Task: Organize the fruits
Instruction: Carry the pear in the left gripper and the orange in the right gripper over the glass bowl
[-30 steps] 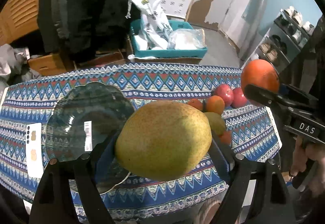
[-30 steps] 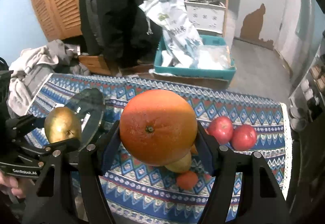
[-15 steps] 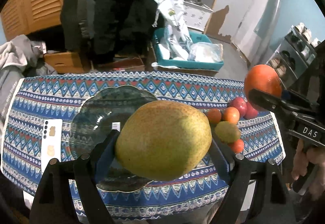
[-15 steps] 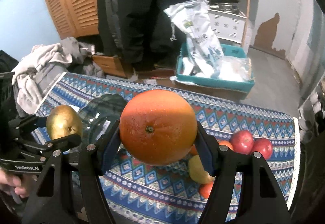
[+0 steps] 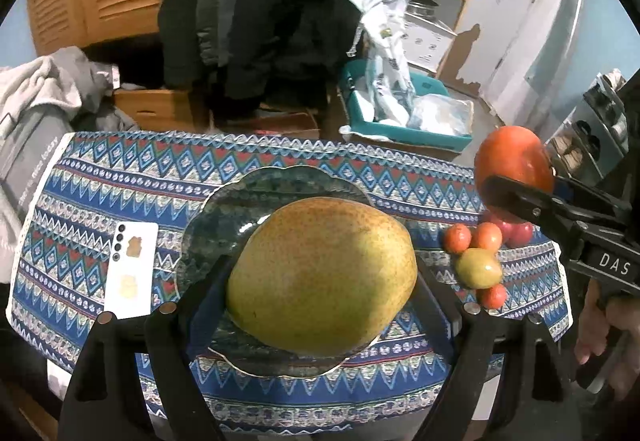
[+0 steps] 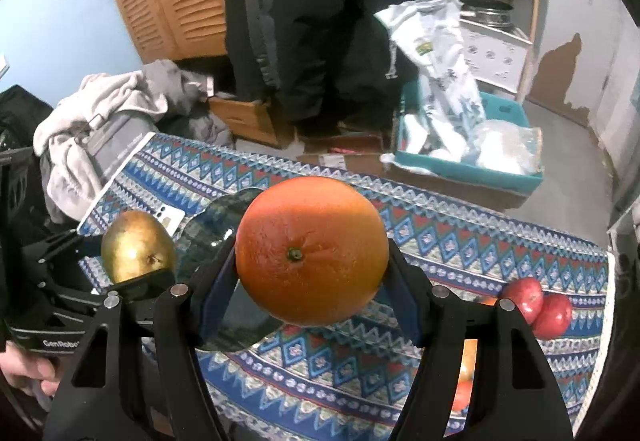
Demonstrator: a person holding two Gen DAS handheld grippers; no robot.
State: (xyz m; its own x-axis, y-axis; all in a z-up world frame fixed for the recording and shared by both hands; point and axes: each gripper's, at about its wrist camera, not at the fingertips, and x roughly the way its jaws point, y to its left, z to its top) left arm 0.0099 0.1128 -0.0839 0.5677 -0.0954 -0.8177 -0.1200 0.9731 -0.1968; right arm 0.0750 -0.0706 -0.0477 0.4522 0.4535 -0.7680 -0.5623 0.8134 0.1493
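We are gripping a big yellow-green pear (image 5: 320,277) in the left claw (image 5: 320,305), its two pads pressing on either side of the fruit, and we are holding it in the air just above the dark glass plate (image 5: 224,213) on the table (image 5: 100,185). In the right claw (image 6: 312,281) we are clamping a large orange (image 6: 311,249), stem end facing the camera, and it is hanging to the right of the plate, above the patterned cloth. A white phone (image 5: 132,269) is lying just left of the plate. To the right of the plate a small cluster of fruit is sitting on the table: three small oranges (image 5: 486,236), a little green pear (image 5: 479,268) among them, and two red apples (image 6: 538,307) farther right, touching each other.
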